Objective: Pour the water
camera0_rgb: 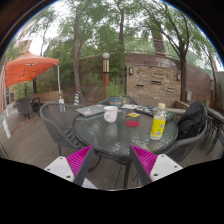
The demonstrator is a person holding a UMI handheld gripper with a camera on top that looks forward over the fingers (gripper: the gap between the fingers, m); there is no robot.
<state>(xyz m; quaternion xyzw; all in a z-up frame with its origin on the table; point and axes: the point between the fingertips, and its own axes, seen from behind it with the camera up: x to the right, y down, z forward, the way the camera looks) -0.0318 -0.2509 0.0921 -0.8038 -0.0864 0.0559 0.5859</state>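
A round glass patio table [118, 138] stands ahead of me, beyond the fingers. On it sit a white cup [110, 114] toward the left and a bottle of yellow liquid with a white cap [158, 123] at the right. A small red item [133, 124] lies between them. My gripper [112, 161] is open, its magenta pads [79, 160] spread wide with nothing between them, well short of the table's near rim. A metal chair back [112, 168] shows in the gap between the fingers.
A black bag [193, 120] rests on a chair at the table's right. Grey mesh chairs [58, 122] ring the table. An orange canopy [25, 68] stands at the far left, a stone wall [155, 78] and trees behind.
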